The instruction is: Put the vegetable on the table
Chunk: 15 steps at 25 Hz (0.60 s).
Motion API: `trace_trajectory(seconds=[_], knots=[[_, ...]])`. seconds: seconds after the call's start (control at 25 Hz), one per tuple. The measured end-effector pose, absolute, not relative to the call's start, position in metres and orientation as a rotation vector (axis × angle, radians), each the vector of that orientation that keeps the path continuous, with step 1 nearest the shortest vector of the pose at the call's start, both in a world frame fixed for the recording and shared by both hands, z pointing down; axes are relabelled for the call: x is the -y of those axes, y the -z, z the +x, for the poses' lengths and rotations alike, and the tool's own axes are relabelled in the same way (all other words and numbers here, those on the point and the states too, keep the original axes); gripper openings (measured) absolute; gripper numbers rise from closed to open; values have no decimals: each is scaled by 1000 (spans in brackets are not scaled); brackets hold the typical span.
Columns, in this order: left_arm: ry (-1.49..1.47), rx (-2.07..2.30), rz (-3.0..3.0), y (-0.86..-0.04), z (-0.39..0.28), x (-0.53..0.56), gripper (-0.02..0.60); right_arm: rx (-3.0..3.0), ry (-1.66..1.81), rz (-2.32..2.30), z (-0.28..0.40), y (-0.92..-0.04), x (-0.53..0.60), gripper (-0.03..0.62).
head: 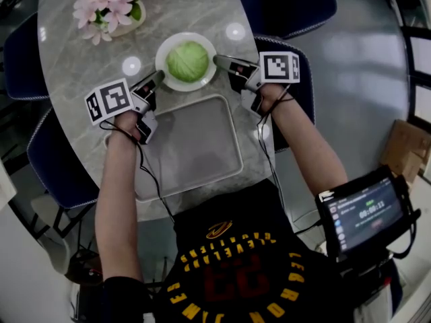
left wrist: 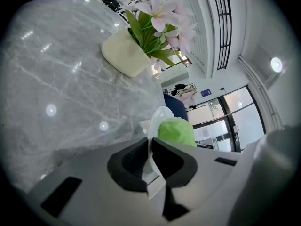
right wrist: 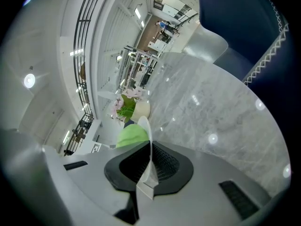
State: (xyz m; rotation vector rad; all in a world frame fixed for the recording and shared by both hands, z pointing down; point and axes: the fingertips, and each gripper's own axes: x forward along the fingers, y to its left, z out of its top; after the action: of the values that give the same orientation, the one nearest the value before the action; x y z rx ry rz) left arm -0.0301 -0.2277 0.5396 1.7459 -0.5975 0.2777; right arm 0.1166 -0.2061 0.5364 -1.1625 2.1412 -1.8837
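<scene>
A green cabbage (head: 187, 60) lies on a white plate (head: 163, 51) over the marble table (head: 67, 66), just beyond a grey tray (head: 195, 143). My left gripper (head: 157, 78) is shut on the plate's left rim, and my right gripper (head: 219, 60) is shut on its right rim. In the left gripper view, the jaws of the left gripper (left wrist: 149, 157) pinch the thin plate (left wrist: 157, 119) edge, with the cabbage (left wrist: 176, 131) behind. The right gripper (right wrist: 150, 160) clamps the plate (right wrist: 143, 126) rim, with the cabbage (right wrist: 130, 135) to its left. I cannot tell whether the plate rests on the table.
A cream pot of pink flowers (head: 108, 9) stands at the table's far left. Dark blue chairs (head: 289, 5) ring the table. A tablet screen (head: 367, 210) sits at the person's right, and a cardboard box (head: 404, 143) lies on the floor.
</scene>
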Motion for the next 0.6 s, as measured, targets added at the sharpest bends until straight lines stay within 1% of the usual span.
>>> trace_trajectory(seconds=[0.6], knots=[[-332, 618, 1718, -555, -25, 223, 23, -2114, 1900, -1184, 119, -553, 200, 23]])
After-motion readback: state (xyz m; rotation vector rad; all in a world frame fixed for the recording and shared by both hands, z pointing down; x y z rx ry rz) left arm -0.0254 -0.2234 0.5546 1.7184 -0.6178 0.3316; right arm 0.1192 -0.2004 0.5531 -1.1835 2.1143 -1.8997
